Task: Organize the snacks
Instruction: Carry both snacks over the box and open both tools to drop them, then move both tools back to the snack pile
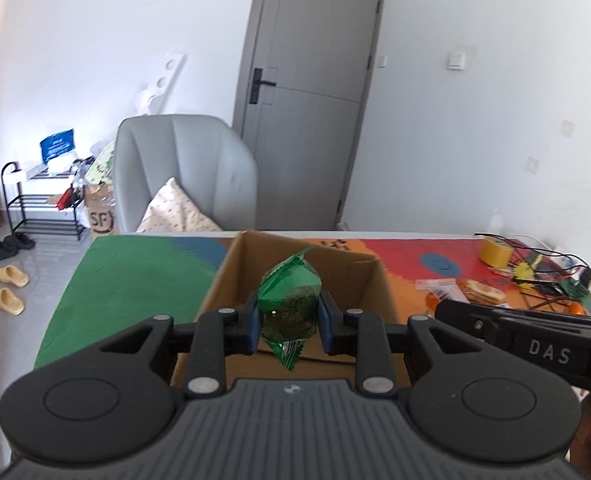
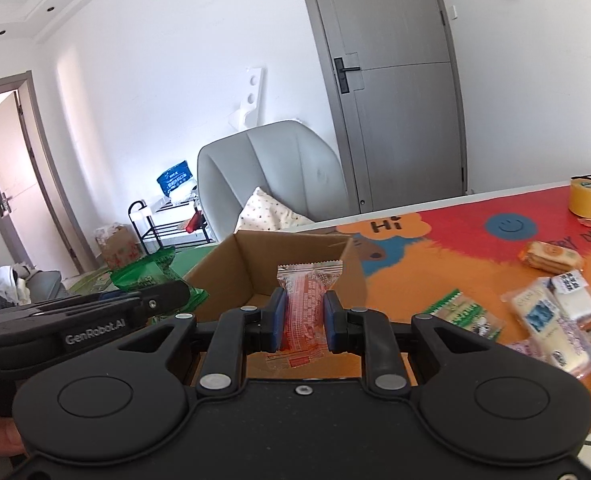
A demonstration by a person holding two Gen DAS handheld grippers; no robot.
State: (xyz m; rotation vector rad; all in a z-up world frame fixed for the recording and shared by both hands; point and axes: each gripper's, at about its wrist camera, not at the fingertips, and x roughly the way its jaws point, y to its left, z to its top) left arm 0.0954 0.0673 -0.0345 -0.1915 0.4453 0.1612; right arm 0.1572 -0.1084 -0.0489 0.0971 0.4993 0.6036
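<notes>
I've got a snack in each hand and I'm at the carry-and-drop step of sorting them into the cardboard box [image 1: 295, 276]. My left gripper [image 1: 288, 322] is clenched on a green wrapped snack [image 1: 289, 300], its blue pads pressing the packet from both sides, and in the left wrist view the packet hangs in front of the open box. My right gripper [image 2: 304, 320] is clamped on an orange-red packet [image 2: 305, 304] with a clear sealed top, held upright between the pads, also lined up with the box opening [image 2: 263, 264]. In the right wrist view the left gripper sits just to my left with the green snack poking out past its fingers.

The box stands on the colourful tabletop [image 2: 435, 256]. Off to the right more wrapped snacks [image 2: 551, 312] lie loose, along with a biscuit pack [image 2: 551, 256] and a roll of yellow tape [image 2: 585, 198] further back.

By my reckoning, next I need to bring both packets over the box mouth, clear of its near wall, and then let go, one gripper at a time so the two don't knock together. The box flaps look low, so a short descent should do. After that, the loose pile on the right is still waiting
</notes>
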